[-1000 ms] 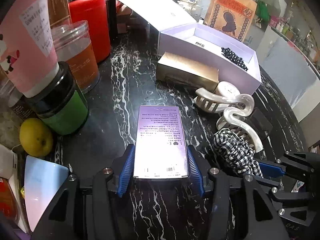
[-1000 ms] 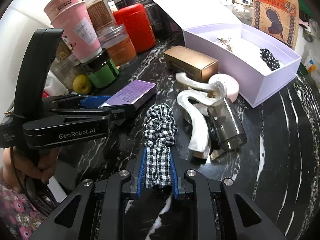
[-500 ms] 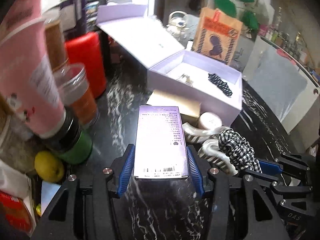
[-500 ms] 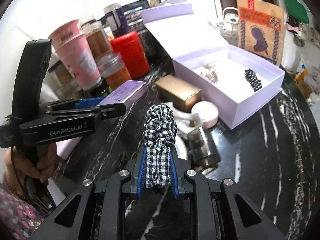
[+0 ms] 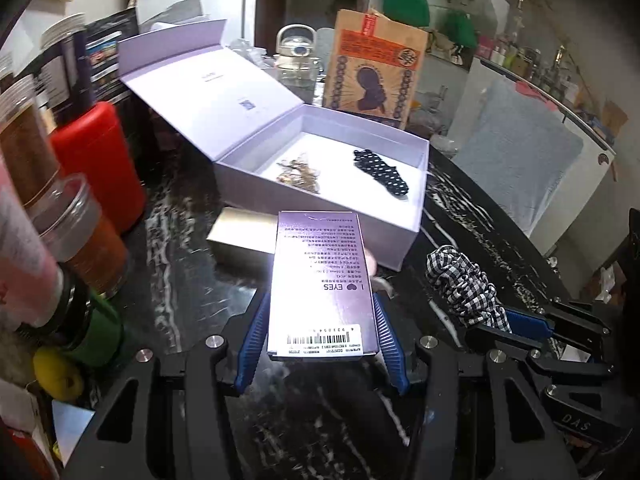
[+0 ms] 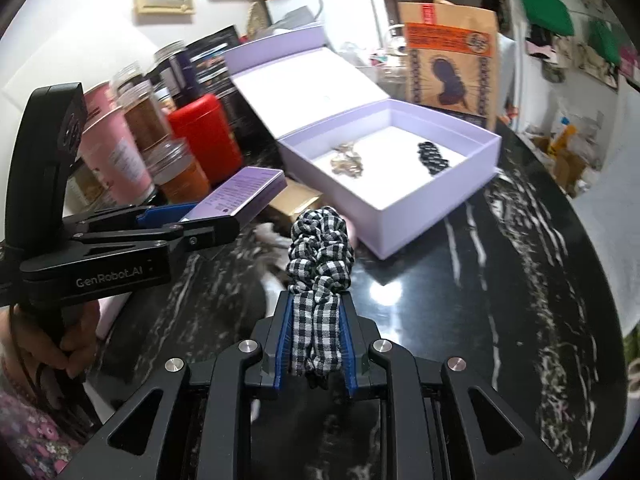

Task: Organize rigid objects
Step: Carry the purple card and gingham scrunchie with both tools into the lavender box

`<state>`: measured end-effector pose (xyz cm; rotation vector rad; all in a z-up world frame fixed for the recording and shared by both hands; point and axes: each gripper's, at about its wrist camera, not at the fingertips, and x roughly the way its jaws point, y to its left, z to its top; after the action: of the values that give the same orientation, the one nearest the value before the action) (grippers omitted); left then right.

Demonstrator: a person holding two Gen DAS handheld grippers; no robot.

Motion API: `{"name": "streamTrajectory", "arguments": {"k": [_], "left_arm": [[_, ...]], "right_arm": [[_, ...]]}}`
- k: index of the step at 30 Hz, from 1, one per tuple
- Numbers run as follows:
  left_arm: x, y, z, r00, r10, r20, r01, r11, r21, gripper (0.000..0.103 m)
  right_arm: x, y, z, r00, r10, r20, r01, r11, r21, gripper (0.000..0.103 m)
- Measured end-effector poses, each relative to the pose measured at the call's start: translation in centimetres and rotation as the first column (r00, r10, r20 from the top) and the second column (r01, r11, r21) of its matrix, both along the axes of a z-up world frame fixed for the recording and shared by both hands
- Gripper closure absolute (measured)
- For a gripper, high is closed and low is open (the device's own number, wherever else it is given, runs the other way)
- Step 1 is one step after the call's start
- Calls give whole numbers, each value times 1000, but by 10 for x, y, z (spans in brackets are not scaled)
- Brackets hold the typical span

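Observation:
My left gripper is shut on a flat purple carton printed with small text and a barcode, held above the black marble table. The carton also shows in the right wrist view, clamped in the left gripper. My right gripper is shut on a black-and-white checked scrunchie, lifted off the table; the scrunchie appears at the right of the left wrist view. Ahead lies an open lilac box holding a dotted black hair tie and small gold clips.
A gold box lies in front of the lilac box. Jars, a pink tube and a red canister crowd the left side, with a lemon near the edge. A brown paper bag stands behind. A hand holds the left gripper.
Both grippers have risen off the table with the carton and the scrunchie and moved toward the lilac box. The white hair claws have dropped mostly out of sight beneath them.

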<state>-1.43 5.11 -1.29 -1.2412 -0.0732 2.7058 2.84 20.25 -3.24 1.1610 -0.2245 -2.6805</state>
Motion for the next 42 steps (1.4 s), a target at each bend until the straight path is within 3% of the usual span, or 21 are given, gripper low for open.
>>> {"name": "streamTrajectory", "arguments": {"k": [8, 22, 42], "left_arm": [[-12, 23, 3, 998, -69, -1, 69, 998, 12, 52], [-31, 41, 16, 990, -135, -30, 135, 991, -8, 52], [-91, 43, 23, 989, -144, -31, 144, 990, -7, 52]], "right_arm": [[2, 24, 2, 998, -66, -2, 66, 998, -3, 82], [-8, 37, 12, 996, -92, -21, 92, 996, 15, 82], [-67, 58, 21, 996, -75, -38, 75, 997, 6, 82]]}}
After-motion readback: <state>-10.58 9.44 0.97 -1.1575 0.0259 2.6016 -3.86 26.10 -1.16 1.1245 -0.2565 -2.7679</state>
